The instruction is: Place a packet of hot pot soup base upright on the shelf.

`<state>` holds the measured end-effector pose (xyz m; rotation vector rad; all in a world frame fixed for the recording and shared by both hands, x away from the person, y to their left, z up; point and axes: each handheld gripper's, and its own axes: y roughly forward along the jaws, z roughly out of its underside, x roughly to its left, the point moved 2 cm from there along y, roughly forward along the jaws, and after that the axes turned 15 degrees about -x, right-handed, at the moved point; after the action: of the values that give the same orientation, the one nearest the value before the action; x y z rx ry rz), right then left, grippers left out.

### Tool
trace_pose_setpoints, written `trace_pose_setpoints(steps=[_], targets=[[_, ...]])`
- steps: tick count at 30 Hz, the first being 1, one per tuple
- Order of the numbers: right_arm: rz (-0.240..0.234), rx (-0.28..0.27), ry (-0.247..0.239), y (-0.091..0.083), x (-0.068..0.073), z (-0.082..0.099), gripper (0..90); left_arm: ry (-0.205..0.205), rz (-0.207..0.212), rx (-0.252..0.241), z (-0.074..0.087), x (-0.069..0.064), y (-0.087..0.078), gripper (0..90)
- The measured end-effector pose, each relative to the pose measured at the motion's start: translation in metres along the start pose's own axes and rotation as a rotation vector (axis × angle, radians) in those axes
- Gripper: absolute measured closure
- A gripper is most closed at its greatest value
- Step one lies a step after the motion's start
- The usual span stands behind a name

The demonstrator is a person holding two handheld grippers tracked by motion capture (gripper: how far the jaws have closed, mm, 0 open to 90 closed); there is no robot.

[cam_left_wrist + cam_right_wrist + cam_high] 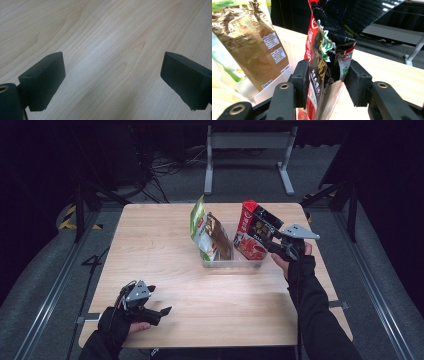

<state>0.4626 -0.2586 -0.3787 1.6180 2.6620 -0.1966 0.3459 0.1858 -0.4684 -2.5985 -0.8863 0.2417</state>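
High view: a clear bin [250, 261] sits mid-bench [165, 245]. A green bag [200, 227] and a brown bag [218, 236] stand upright in its left part. The right tool [264, 239] is at the red-black bag [254, 232], which stands in the bin's right part. The left tool [162, 312] rests low at the near left corner, well apart from the bin.

Left gripper view: the left tool's jaws stand wide over bare wood, nothing between them.

Right gripper view: the red-black bag [327, 57] rises between the right tool's [325, 85] jaws. The left pad touches the foil; the right pad looks just clear of the crumpled edge, so I cannot tell whether the grip is tight or slackening. The brown bag [253, 47] stands to its left, over the bin's wall [274, 87].

By my reading, the third bag is nearly placed; what is left is letting go and drawing the tool away without tipping it.
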Motion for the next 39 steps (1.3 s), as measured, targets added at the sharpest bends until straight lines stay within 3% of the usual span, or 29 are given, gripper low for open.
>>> trace_pose_setpoints(steps=[24, 39], targets=[[-0.027, 0.014, -0.022, -0.018, -0.001, 0.000, 56.0, 0.004, 0.004, 0.007, 0.000, -0.001, 0.001, 6.6], [-0.068, 0.052, -0.097, -0.027, 0.007, -0.003, 48.0, 0.016, -0.001, 0.007, -0.001, -0.002, 0.000, 6.6]])
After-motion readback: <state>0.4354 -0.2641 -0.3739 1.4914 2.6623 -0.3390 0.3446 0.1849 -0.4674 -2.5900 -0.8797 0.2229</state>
